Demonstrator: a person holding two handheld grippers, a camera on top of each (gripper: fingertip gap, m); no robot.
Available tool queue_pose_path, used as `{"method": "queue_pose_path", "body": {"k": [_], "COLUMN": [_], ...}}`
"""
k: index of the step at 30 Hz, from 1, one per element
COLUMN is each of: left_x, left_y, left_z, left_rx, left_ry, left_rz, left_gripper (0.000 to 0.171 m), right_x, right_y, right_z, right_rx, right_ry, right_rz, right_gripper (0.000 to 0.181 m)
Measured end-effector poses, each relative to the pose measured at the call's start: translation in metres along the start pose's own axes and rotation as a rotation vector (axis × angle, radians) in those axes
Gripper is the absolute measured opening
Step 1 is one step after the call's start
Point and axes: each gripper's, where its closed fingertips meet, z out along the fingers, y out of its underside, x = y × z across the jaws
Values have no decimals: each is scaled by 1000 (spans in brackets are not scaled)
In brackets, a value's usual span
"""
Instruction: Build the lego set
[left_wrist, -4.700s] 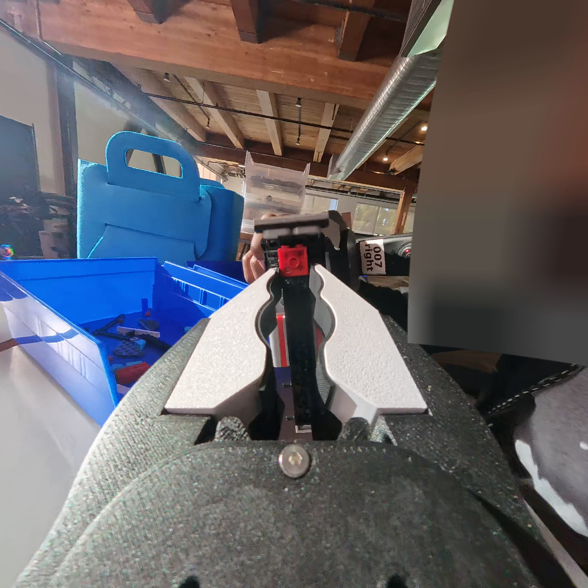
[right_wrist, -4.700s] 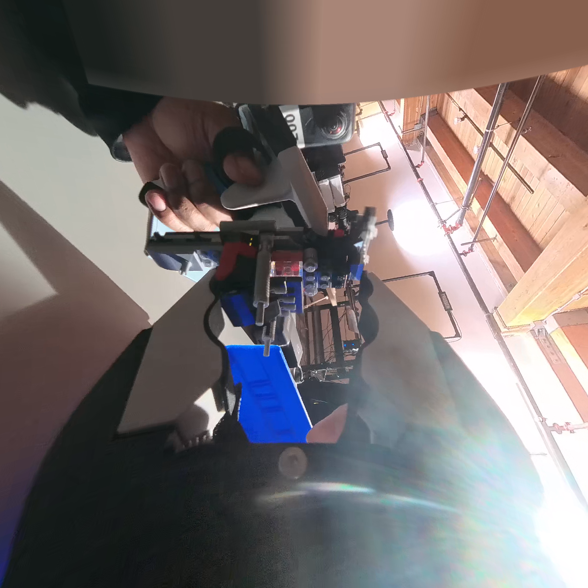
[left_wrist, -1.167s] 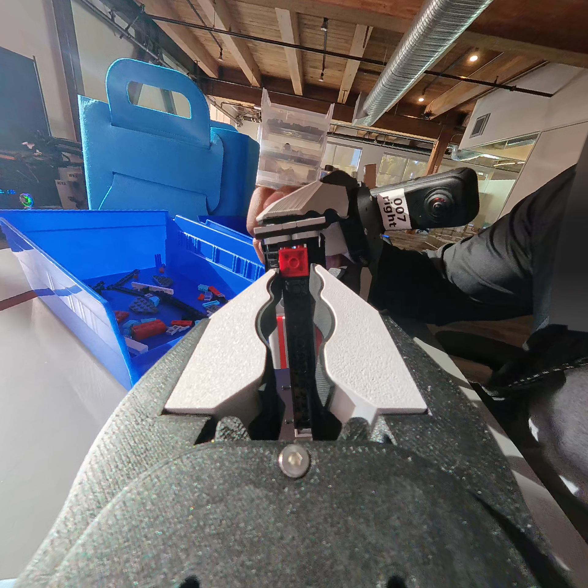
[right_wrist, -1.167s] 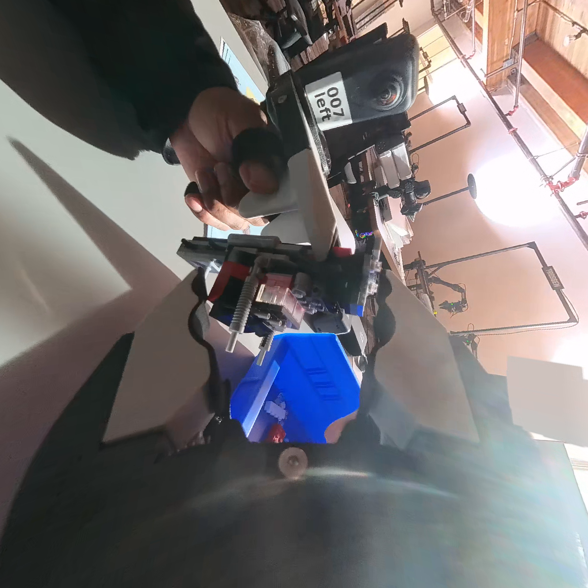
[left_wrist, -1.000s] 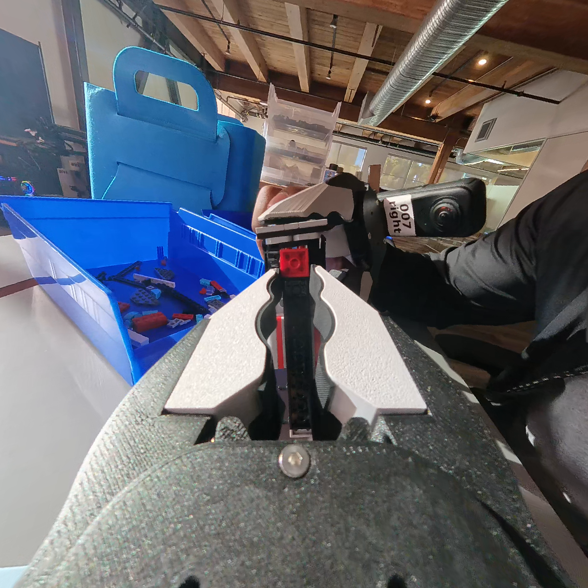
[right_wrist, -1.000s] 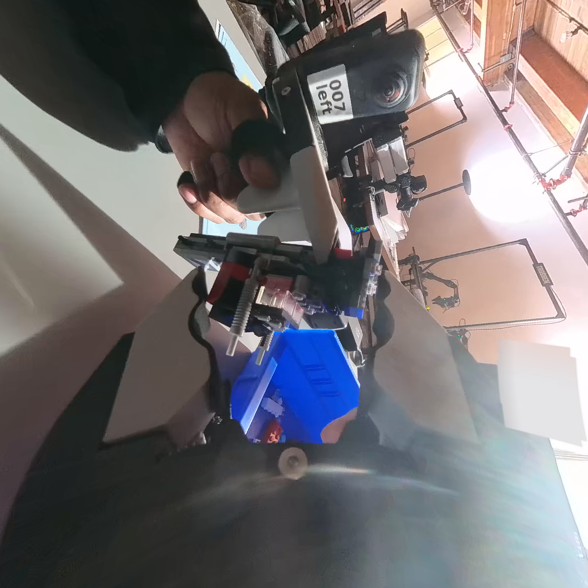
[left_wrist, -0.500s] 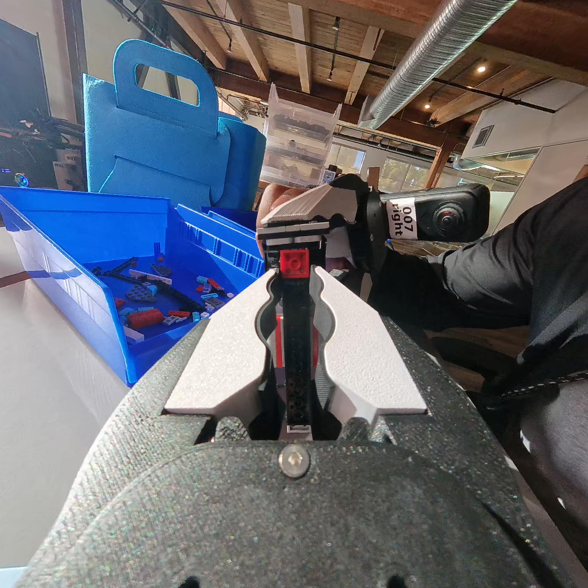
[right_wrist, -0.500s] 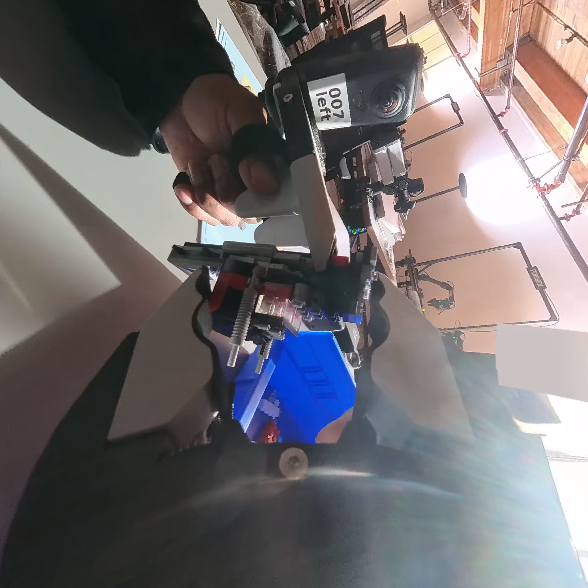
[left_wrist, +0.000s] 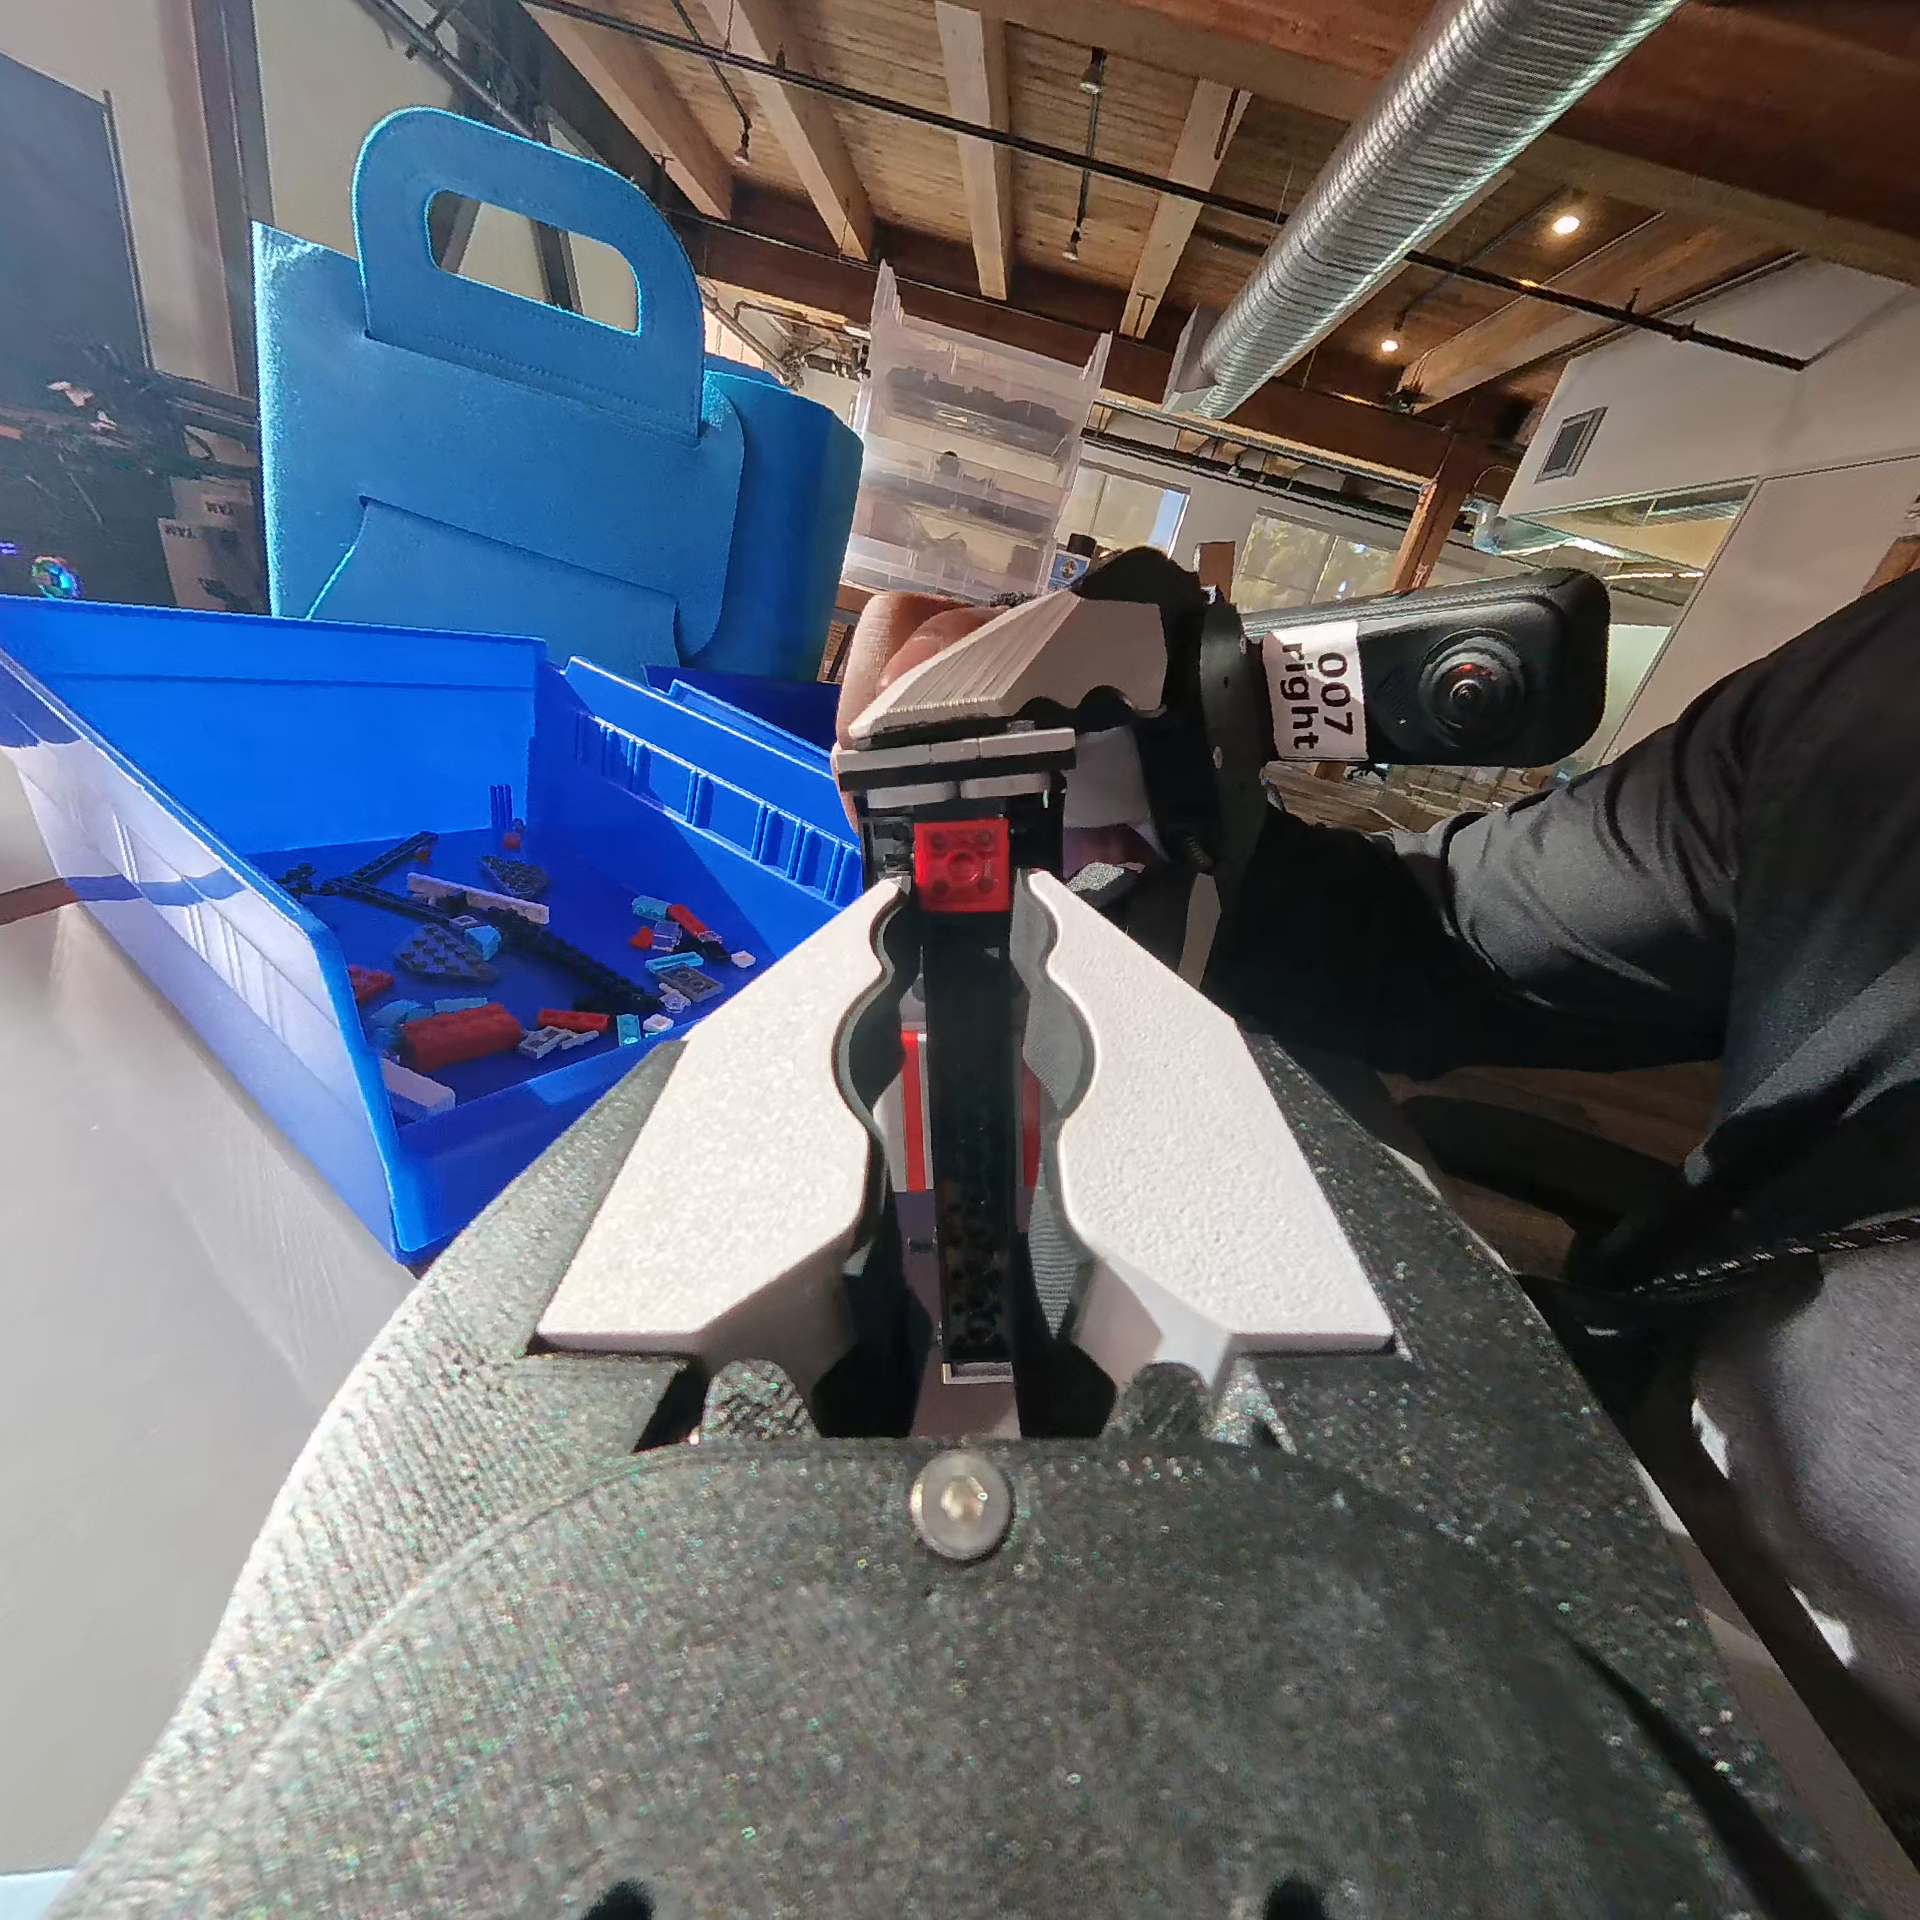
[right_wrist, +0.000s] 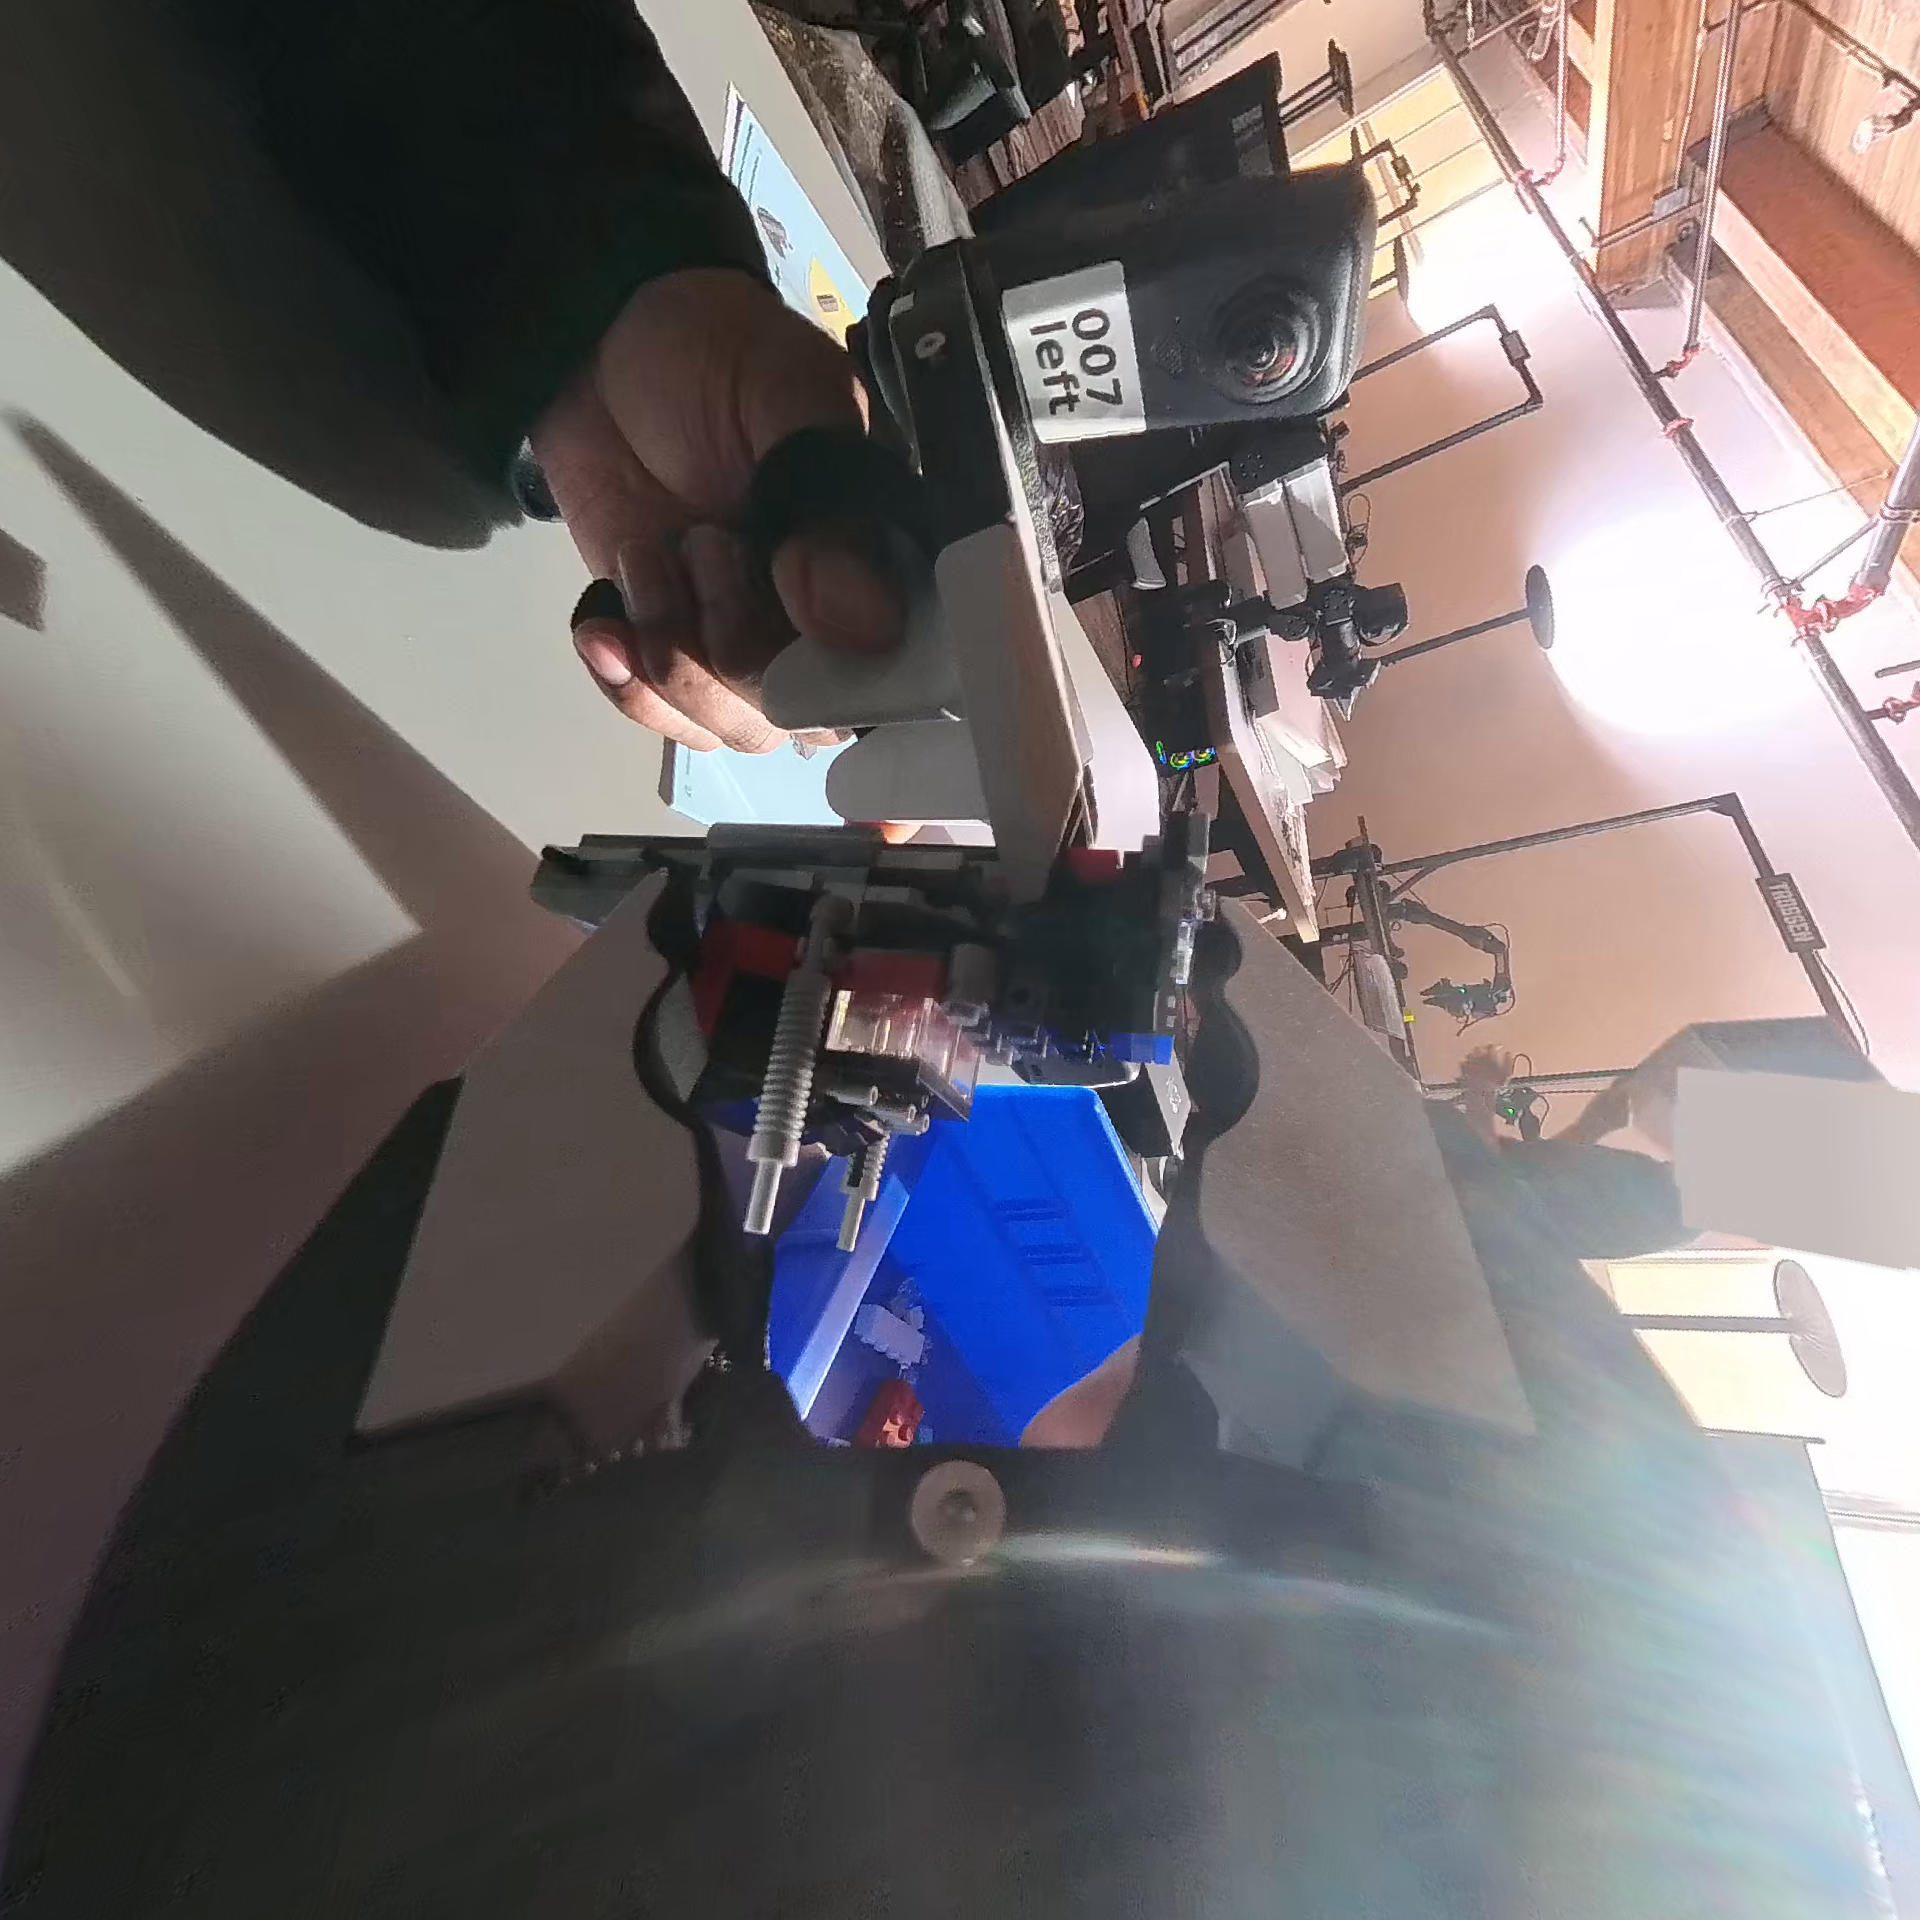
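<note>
Black-red lego model (left_wrist: 961, 997) pinched in left tool (left_wrist: 961, 904); right tool (right_wrist: 935, 935) apparently clamping its ends.

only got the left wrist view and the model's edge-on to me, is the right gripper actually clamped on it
Observer: In the right wrist view the right gripper has one fingertip at each end of the lego model, jaws wide apart. Whether they press on it, I cannot tell.
Operator: anything sticking out on the side i can't see
Observer: Yes. A grey spring-like shaft and a thinner pin beside it point out of the model toward the right camera.
Operator: what's next to that shaft
Observer: A clear brick, with blue bricks beyond it toward the other fingertip.
</note>
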Motion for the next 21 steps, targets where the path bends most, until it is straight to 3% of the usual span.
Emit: {"method": "queue_pose_path", "body": {"k": [11, 21], "left_x": [-1, 3], "left_y": [-4, -7], "left_z": [-2, -2], "left_rx": [22, 54], "left_ry": [-3, 69], "left_rz": [-3, -117], "left_gripper": [17, 17], "right_x": [5, 7], "right_y": [-1, -11], "right_z": [1, -8], "right_rx": [17, 94], "right_ry": [32, 30], "right_rz": [40, 55], "right_gripper": [98, 101]}}
